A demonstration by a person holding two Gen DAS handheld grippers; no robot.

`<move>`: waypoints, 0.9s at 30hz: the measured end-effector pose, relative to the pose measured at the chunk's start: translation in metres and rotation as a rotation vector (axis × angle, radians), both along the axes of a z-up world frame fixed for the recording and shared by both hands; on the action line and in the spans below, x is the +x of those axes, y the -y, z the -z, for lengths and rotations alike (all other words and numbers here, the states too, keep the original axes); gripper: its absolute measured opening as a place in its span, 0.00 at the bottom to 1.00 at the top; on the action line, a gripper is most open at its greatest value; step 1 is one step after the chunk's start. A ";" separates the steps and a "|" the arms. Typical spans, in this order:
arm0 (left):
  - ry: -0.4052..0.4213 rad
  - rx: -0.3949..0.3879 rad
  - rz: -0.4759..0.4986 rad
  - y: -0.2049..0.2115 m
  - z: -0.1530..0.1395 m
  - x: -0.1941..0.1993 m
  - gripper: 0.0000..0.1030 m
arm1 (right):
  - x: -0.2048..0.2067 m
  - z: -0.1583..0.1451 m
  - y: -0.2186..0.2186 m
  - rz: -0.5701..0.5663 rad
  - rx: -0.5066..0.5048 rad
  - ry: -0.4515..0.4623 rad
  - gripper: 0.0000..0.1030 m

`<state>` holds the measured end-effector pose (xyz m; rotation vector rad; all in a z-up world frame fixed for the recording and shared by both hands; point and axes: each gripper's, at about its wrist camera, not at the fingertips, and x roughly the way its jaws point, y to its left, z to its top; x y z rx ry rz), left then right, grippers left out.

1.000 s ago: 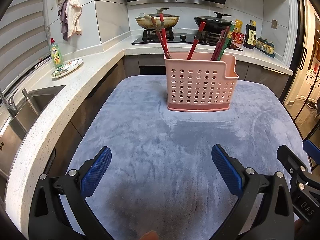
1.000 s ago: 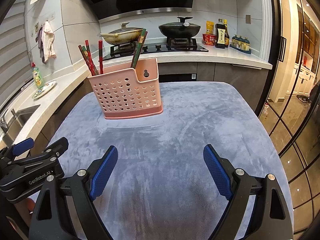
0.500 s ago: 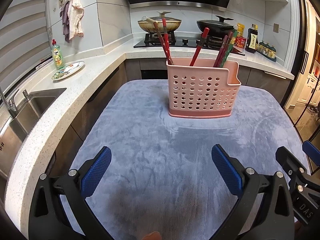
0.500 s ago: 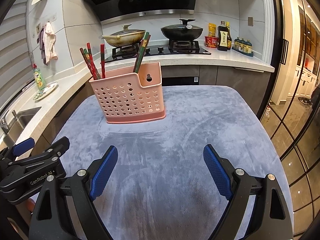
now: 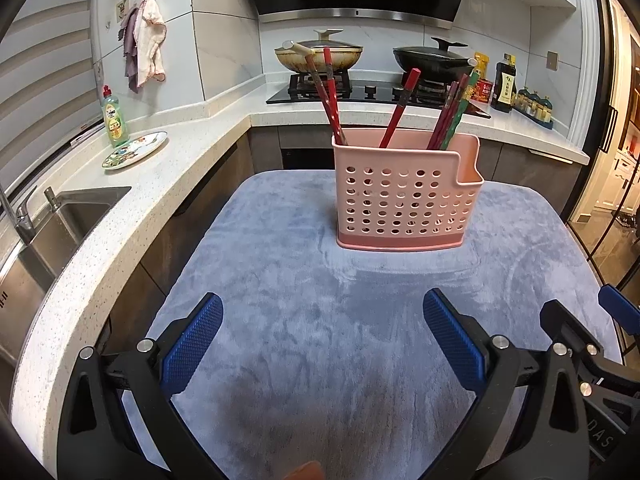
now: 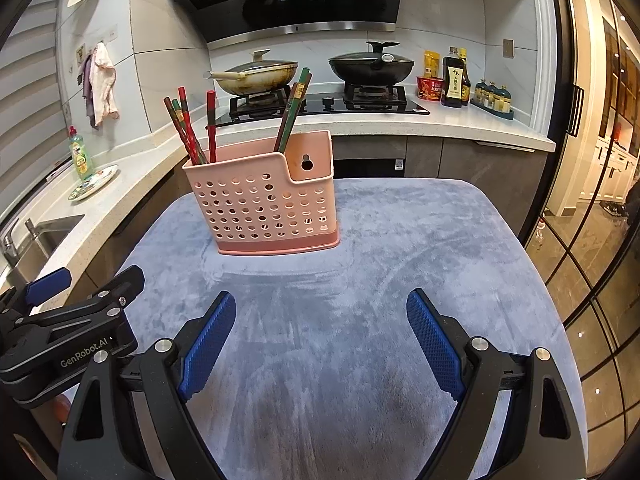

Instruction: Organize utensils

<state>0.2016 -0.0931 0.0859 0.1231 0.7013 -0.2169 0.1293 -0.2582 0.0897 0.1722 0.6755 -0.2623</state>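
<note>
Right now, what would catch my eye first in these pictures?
A pink perforated basket stands alone on the grey-blue cloth, chopsticks sticking out of its top. Nearest the camera, blue-padded fingers gape wide apart, holding nothing. Behind, two lidded pans sit on the stove.

Pink holder: matt perforated plastic. Chopsticks: glossy lacquered look, red/green. Table cover: grey-blue plush cloth, nap shows brush marks. Gripper pads: blue, knurled, rubbery texture; frames matt black plastic with metal screws. Countertop: speckled polished stone. Sink: brushed steel.
</note>
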 end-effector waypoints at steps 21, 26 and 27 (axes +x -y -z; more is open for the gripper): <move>-0.002 0.008 -0.007 0.003 0.000 0.007 0.93 | 0.007 0.003 -0.002 -0.004 -0.004 -0.002 0.81; -0.008 0.004 -0.012 0.002 0.001 0.008 0.93 | 0.007 0.003 -0.002 -0.005 -0.002 -0.003 0.81; -0.008 0.005 -0.011 0.002 0.002 0.008 0.93 | 0.007 0.003 -0.002 -0.005 -0.001 -0.002 0.81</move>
